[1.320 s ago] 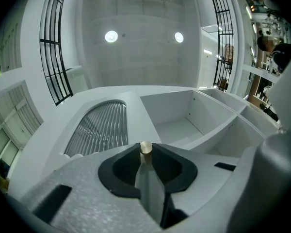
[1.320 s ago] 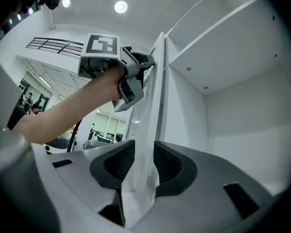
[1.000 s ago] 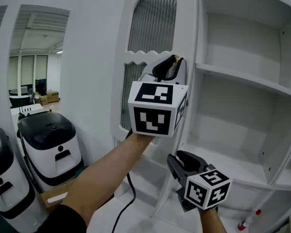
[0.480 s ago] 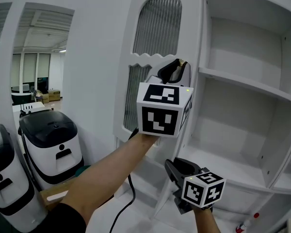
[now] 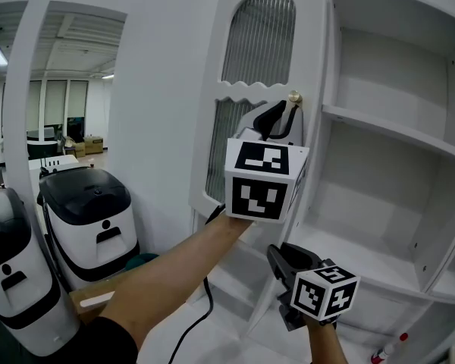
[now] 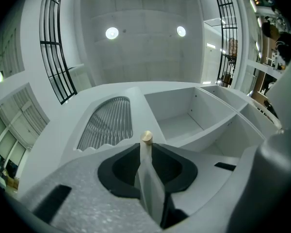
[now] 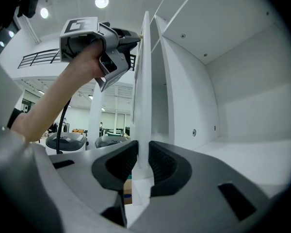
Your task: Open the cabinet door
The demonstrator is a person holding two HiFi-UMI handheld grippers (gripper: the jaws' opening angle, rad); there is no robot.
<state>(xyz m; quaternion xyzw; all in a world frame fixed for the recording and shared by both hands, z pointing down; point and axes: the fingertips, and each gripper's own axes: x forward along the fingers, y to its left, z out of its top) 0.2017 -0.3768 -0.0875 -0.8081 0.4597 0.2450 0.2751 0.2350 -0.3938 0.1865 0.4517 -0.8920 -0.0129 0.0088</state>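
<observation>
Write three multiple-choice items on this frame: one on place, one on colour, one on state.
1. Where does the right gripper grip the cabinet door?
A. at its top corner
B. on its free edge, below the left gripper
C. on its hinge side
2. What colour is the door knob?
A. black
B. gold
C. red
3. The cabinet door stands:
A. open
B. shut
C. off its hinges
Key: 1 B, the right gripper view shows the edge between its jaws; 2 B, it gleams gold; 3 A, the shelves show beside it.

Partly hidden behind left tool [image 5: 279,118]: cabinet door [image 5: 246,67] lower half.
</observation>
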